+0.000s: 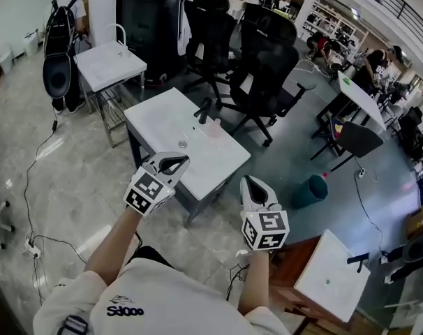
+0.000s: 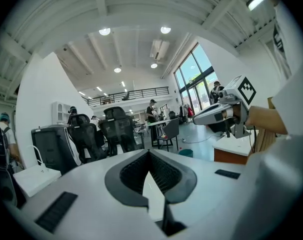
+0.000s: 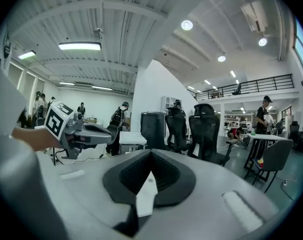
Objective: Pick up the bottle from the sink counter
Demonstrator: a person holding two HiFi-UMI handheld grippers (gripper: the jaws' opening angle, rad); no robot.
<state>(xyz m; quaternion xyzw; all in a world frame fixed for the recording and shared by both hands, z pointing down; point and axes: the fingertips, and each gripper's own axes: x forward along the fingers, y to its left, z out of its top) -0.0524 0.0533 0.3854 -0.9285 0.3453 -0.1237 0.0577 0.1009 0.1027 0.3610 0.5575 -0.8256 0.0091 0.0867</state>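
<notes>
Approach step, nothing gripped: left gripper and right gripper hang closed and empty at lower centre, well short of the bottle mid-frame on the counter beside the tap; next move needs one gripper opened and carried forward, with chairs behind the counter and nothing in between.

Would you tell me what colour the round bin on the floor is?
The bin is teal, clearest in the head view.
</notes>
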